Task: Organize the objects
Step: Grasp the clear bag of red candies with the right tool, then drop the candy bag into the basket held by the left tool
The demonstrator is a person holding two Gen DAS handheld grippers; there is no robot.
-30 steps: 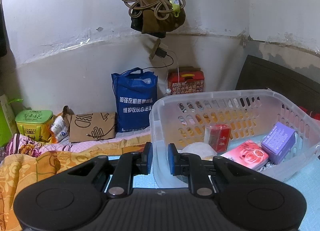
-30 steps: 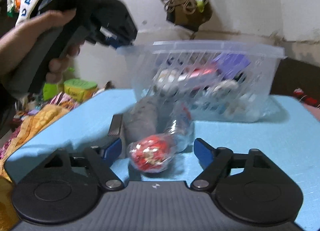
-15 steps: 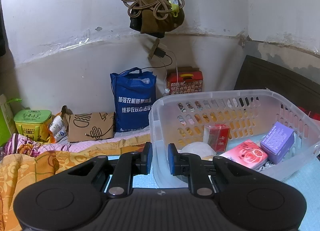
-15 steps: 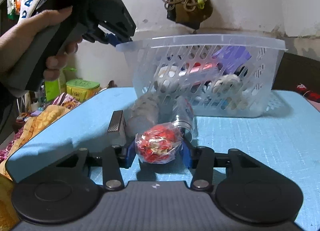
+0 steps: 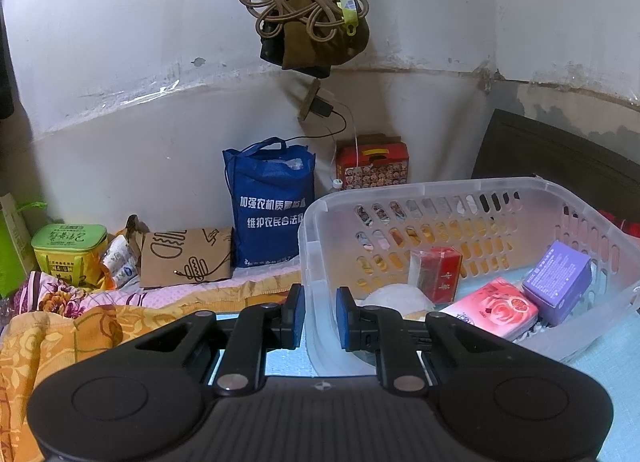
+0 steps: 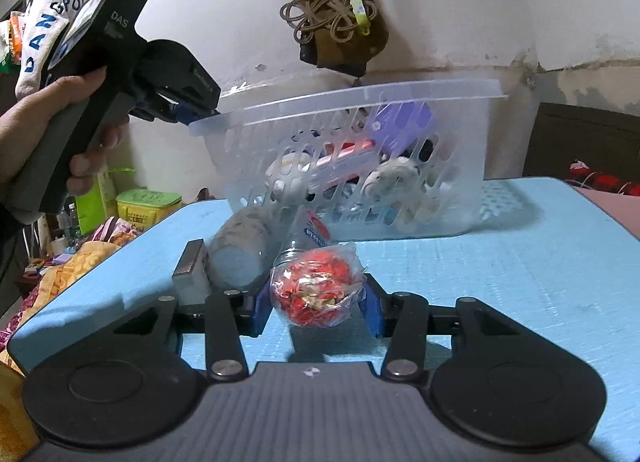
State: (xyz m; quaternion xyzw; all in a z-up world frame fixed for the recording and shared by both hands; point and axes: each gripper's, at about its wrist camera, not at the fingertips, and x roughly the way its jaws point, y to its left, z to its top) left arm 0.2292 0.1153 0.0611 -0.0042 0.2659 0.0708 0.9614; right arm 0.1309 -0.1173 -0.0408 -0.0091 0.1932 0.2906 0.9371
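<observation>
A translucent plastic basket (image 5: 520, 190) stands on the blue table (image 6: 520, 282), tilted up at its left end. My left gripper (image 5: 320, 312) is shut on the basket's left rim; it also shows in the right wrist view (image 6: 188, 108). Inside the basket lie a red box (image 5: 438, 272), a pink packet (image 5: 494, 312), a purple box (image 5: 558, 286) and a white bundle (image 5: 396, 298). My right gripper (image 6: 316, 302) is shut on a clear bag of red sweets (image 6: 318, 288), just above the table.
A grey cylinder (image 6: 240, 242), a small jar (image 6: 308, 234) and a metal block (image 6: 190, 268) lie on the table in front of the basket. Off the table's left edge are a blanket (image 5: 60, 334), a blue bag (image 5: 272, 202), a brown paper bag (image 5: 186, 256) and a green tin (image 5: 68, 252).
My right gripper has closed on the bag of sweets and lifted it slightly. My left gripper has kept its hold on the basket rim, and the basket is tilted higher.
</observation>
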